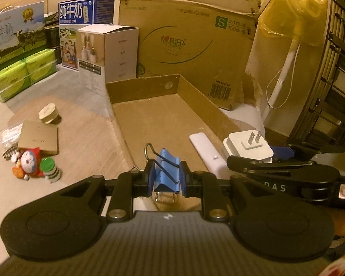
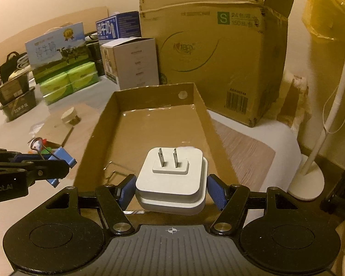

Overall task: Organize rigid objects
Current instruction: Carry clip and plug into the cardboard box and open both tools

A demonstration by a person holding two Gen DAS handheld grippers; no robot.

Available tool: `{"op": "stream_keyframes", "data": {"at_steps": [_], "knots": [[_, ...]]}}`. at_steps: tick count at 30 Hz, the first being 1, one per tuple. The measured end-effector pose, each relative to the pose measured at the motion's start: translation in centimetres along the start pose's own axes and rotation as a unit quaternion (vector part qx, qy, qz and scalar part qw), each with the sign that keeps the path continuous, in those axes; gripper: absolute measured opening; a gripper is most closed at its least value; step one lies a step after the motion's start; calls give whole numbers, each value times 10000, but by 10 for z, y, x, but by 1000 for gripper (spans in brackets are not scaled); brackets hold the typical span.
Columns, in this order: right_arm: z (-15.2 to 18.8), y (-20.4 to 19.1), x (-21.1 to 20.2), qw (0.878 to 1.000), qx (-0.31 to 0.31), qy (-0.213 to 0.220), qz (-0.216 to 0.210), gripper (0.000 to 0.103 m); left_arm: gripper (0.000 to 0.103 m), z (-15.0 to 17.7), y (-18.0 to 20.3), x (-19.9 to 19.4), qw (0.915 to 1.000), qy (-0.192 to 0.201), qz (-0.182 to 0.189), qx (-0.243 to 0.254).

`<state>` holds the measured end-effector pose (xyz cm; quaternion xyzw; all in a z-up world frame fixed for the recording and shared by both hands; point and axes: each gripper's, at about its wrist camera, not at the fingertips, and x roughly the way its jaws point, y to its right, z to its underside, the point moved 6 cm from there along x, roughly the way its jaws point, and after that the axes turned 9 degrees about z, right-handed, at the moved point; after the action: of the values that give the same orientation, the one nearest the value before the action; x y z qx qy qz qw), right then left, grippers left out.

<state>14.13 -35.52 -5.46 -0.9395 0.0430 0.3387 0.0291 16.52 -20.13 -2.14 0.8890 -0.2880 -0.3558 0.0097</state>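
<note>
Over the near end of a shallow cardboard tray (image 2: 99, 124), both claws loaded.
Left claw (image 1: 165, 177) clamped on a blue binder clip (image 1: 166, 170); right claw (image 2: 171, 189) clamped on a white plug adapter (image 2: 172, 179), prongs up. White remote (image 1: 207, 151) on the tray floor only in the left view, plus a small toy pile (image 1: 32, 163) left of the tray. Far tray floor bare.

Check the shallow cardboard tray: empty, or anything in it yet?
Not empty. A white remote lies on the floor of the cardboard tray; the rest looks bare.
</note>
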Motion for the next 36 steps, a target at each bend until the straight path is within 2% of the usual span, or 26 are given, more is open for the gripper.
{"op": "stream_keyframes", "data": {"at_steps": [13, 25, 27, 28, 29, 36], "knots": [[-39, 17, 56, 9998, -146, -54, -140, 67, 20, -36, -16, 58, 9999, -47, -101, -37], [-58, 17, 105, 9995, -233, -84, -218, 67, 20, -48, -38, 111, 9996, -177, -202, -1], [-60, 16, 109, 9995, -233, -74, -224, 67, 27, -51, -39, 113, 9995, -89, -279, 97], [-62, 16, 110, 9995, -227, -69, -223, 67, 37, -53, -40, 112, 9994, -31, -326, 125], [-62, 16, 110, 9995, -221, -68, -224, 67, 39, -54, -42, 110, 9994, 7, -328, 122], [-62, 11, 109, 9993, -218, -90, -283, 67, 39, -52, -57, 86, 9989, 102, -457, -8]]}}
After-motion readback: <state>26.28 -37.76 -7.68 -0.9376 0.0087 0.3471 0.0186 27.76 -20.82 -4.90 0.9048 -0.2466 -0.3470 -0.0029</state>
